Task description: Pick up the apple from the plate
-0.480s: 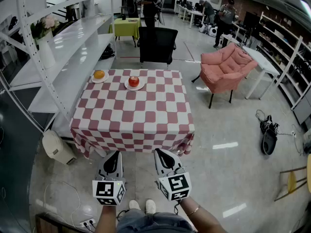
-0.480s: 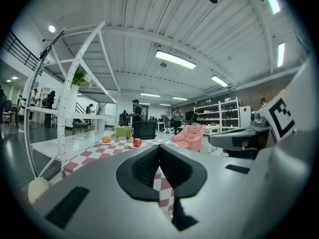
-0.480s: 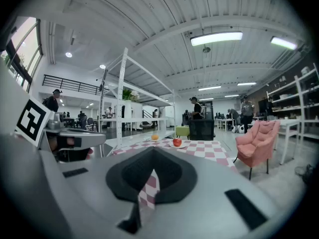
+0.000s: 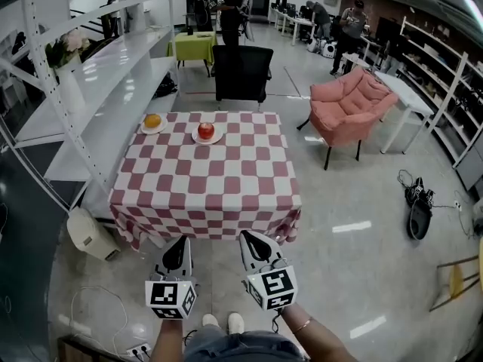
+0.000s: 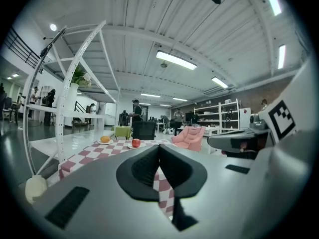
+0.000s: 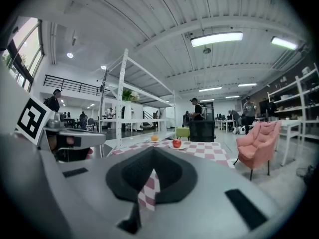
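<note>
Head view | apple rests on plate, far table side | left gripper, right gripper closed, empty: reach is not yet begun.

No readable text, label or number anywhere

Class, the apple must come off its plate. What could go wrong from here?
1. The apple sits at the far side of the table; the left gripper and right gripper are short of its near edge: a long reach.
2. Both are shut; unopened, they could knock the apple off its plate.
</note>
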A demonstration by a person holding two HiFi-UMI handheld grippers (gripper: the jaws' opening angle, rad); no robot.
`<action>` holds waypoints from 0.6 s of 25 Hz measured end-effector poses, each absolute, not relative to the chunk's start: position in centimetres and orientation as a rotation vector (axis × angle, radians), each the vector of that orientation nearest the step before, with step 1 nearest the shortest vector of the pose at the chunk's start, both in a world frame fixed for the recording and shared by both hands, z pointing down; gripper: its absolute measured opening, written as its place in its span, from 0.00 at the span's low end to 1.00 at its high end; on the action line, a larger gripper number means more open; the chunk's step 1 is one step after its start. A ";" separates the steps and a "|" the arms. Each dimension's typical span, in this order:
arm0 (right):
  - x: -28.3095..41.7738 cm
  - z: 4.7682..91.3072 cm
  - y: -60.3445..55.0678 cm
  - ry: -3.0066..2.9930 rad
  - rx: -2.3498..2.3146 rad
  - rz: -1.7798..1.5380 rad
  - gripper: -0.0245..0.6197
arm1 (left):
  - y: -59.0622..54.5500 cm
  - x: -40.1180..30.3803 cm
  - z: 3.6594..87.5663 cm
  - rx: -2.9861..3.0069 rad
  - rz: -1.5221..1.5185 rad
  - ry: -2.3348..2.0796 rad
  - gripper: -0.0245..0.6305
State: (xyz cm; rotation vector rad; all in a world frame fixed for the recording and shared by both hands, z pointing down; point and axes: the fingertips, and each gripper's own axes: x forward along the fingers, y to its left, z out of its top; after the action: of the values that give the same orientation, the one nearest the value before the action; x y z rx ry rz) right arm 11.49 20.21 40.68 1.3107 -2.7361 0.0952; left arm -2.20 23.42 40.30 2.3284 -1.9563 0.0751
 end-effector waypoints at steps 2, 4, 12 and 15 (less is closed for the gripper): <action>11.6 40.9 20.1 -2.744 1.309 0.102 0.05 | 23.3 -2.1 40.3 2.324 0.066 -1.960 0.06; 11.6 41.0 20.0 -2.751 1.309 0.113 0.05 | 23.3 -2.0 40.4 2.322 0.064 -1.964 0.06; 12.2 41.8 19.0 -2.731 1.303 0.111 0.05 | 22.3 -1.7 40.0 2.329 0.035 -1.996 0.07; 12.4 42.0 18.3 -2.723 1.315 0.114 0.05 | 21.4 -2.0 40.1 2.329 0.048 -2.002 0.07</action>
State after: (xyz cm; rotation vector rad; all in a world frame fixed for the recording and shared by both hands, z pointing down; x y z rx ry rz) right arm 12.42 18.25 41.96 1.3152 -2.7234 0.1145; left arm -1.97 21.37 40.07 2.3292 -2.0024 0.0482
